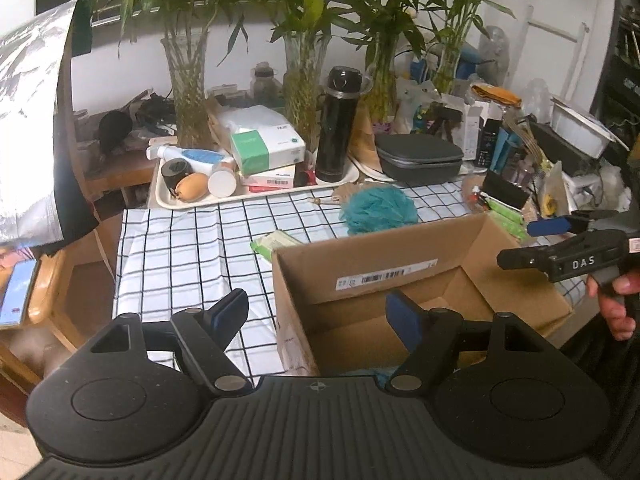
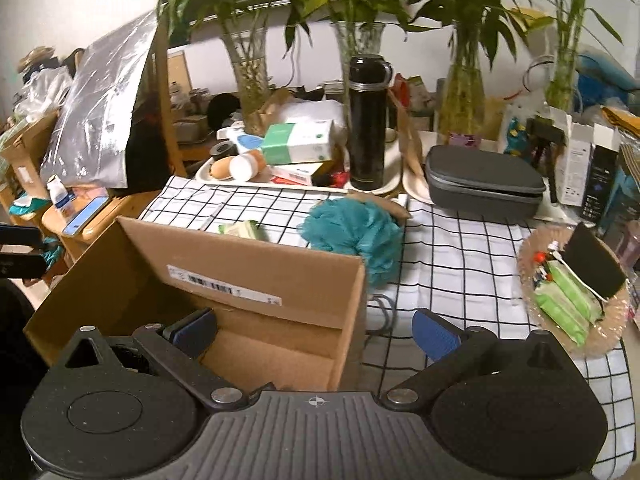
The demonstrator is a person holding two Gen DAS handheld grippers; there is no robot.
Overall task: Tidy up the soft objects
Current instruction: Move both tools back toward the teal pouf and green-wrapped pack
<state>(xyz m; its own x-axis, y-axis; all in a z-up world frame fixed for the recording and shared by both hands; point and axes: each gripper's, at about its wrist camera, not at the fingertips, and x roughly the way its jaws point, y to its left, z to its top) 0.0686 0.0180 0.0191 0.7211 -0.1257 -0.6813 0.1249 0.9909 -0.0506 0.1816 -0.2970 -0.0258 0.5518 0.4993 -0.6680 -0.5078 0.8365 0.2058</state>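
Right gripper (image 2: 316,330): jaws spread wide, nothing between them, straddling the right wall of the open cardboard box (image 2: 256,264). Left gripper (image 1: 318,316): jaws apart, empty, over the box's left wall. Beyond the box, ahead of both grippers, the teal bath pouf (image 2: 352,236) lies on the checked tablecloth (image 2: 460,256). Farther right, green packets (image 2: 568,300) rest in a shallow dish.

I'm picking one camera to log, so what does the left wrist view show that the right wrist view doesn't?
Left wrist only: the right gripper, open and empty, and the hand holding it.
Right wrist only: the whole basket of green packs.
Both: box, teal sponge, checked cloth, black flask, grey case.
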